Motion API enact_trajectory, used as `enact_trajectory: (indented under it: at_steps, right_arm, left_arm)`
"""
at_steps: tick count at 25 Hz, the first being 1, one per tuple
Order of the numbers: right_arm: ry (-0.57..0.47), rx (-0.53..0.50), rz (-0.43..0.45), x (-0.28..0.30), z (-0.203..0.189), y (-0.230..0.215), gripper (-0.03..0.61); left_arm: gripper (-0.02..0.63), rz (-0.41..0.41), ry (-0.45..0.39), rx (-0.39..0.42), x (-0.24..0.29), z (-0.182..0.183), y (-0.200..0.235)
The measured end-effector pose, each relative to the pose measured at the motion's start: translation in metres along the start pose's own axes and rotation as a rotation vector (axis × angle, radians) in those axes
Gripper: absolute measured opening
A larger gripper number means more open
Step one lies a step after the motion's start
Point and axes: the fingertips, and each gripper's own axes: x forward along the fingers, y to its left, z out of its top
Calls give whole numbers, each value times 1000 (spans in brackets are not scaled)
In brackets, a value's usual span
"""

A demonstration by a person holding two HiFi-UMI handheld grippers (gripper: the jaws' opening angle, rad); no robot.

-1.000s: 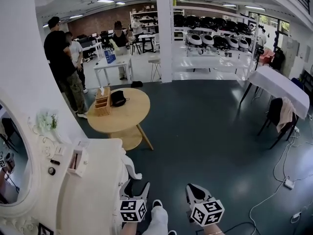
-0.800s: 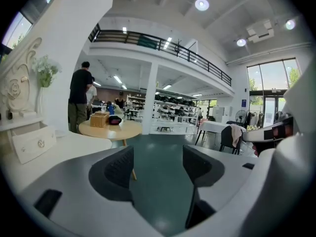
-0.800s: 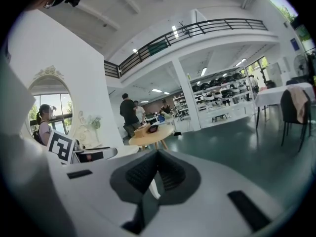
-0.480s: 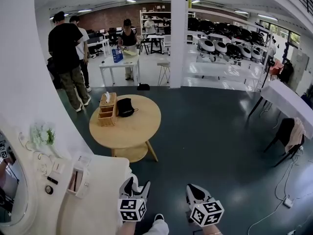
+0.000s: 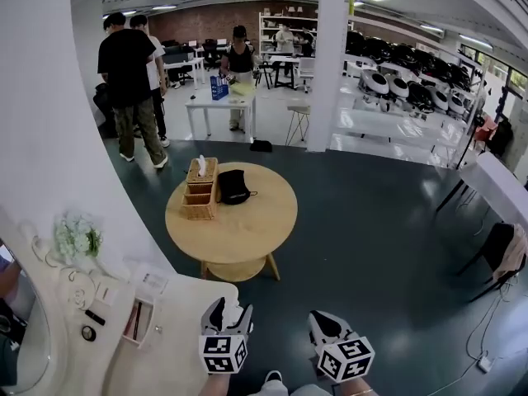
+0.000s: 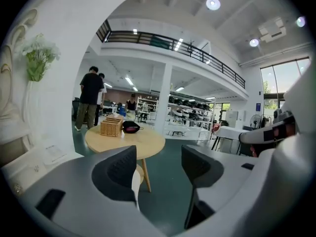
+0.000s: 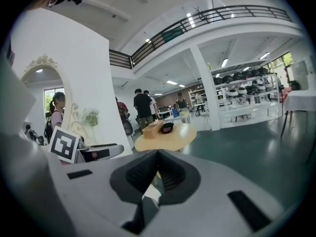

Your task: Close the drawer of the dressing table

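Note:
The white dressing table (image 5: 177, 337) fills the lower left of the head view, with its oval mirror (image 5: 21, 345) at the left edge. I cannot make out its drawer in any view. My left gripper (image 5: 231, 313) hangs open just off the table's right end, with nothing between its jaws (image 6: 158, 164). My right gripper (image 5: 323, 324) is beside it over the dark floor, jaws shut together and holding nothing (image 7: 158, 169). The table top (image 6: 34, 157) shows at the left of the left gripper view.
A round wooden table (image 5: 239, 221) carrying a wicker box (image 5: 200, 190) and a black bag (image 5: 233, 186) stands just ahead. White flowers (image 5: 78, 239) and a small clear organiser (image 5: 142, 316) sit on the dressing table. Two people (image 5: 132, 81) stand beyond by the white wall. Dark floor (image 5: 388, 246) spreads right.
The head view has swung, so the round table and the people sit farther right and nearer. Less of the dressing table shows. Both grippers keep their places in the view.

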Motion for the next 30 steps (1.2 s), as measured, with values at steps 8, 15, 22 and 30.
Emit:
enact_trajectory:
  at_steps: [8, 15, 22, 30]
  right_arm:
    - [32, -44, 114, 50, 14, 19, 2]
    - [61, -88, 294, 110, 28, 40, 2]
    - [109, -156, 520, 166, 47, 68, 2]
    - [168, -212, 733, 201, 57, 95, 2]
  left_arm:
    - [272, 158, 4, -37, -3, 0, 50]
    - [264, 348, -16, -74, -8, 2, 95]
    - [255, 584, -27, -125, -22, 4, 128]
    - [244, 823, -42, -177, -46, 3, 142]
